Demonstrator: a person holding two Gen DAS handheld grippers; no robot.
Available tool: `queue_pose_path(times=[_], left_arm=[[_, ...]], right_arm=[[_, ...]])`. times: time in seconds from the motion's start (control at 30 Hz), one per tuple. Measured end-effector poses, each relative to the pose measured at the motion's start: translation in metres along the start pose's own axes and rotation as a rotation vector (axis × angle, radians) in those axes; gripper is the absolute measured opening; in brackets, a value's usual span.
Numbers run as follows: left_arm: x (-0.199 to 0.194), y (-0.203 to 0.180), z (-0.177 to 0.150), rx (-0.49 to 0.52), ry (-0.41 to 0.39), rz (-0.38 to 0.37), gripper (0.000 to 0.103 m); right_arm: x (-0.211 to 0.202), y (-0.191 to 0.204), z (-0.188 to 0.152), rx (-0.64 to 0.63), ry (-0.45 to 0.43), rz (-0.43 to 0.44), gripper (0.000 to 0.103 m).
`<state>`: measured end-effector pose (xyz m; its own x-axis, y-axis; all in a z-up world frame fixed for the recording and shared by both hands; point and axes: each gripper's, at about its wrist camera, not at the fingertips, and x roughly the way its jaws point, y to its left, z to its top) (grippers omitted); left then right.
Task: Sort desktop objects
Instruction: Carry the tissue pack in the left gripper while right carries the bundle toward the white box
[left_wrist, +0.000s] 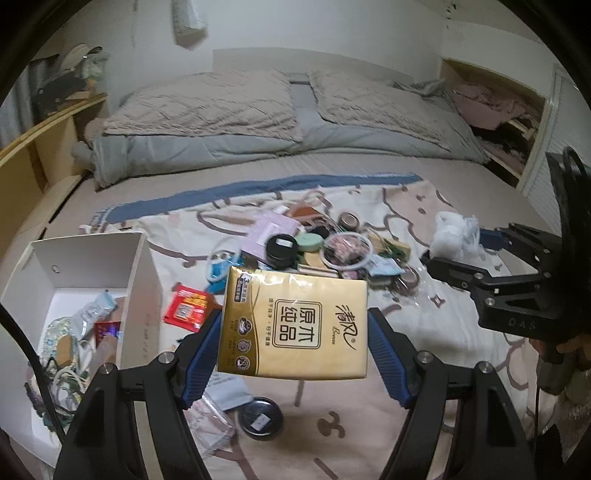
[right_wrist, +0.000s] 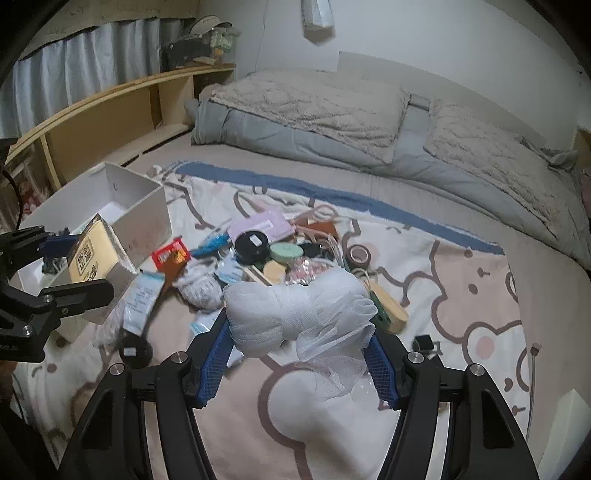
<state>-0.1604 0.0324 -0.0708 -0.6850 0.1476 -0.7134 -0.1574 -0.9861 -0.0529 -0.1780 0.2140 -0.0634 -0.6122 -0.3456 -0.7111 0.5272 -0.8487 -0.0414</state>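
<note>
A gold tissue pack (left_wrist: 293, 325) hangs above the patterned blanket, clamped between the blue pads of my left gripper (left_wrist: 295, 354). From the right wrist view the same tissue pack (right_wrist: 90, 258) shows at the left, beside the white box (right_wrist: 136, 210). My right gripper (right_wrist: 299, 350) is shut on a white mesh bundle (right_wrist: 295, 317), lifted off the bed. That mesh bundle (left_wrist: 452, 236) and the right gripper (left_wrist: 469, 254) appear at the right of the left wrist view. A heap of small objects (left_wrist: 317, 247) lies mid-blanket.
The white box (left_wrist: 88, 258) at left holds cords, packets and trinkets. A black round tin (left_wrist: 260, 417) and a clear case (left_wrist: 207, 417) lie under my left gripper. Red packet (left_wrist: 186, 304), tape rolls (right_wrist: 360, 254), pillows (left_wrist: 207, 107) behind, wooden shelf (right_wrist: 110, 110) at left.
</note>
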Motion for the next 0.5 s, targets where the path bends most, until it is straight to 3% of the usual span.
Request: queue_pose_path(times=[0.5], left_arm=[[-0.028, 0.052, 0.004, -0.093, -0.08, 0.131, 0.076]], right_arm=[[-0.006, 0.04, 0.029, 0.026, -0.086, 0.023, 0.067]])
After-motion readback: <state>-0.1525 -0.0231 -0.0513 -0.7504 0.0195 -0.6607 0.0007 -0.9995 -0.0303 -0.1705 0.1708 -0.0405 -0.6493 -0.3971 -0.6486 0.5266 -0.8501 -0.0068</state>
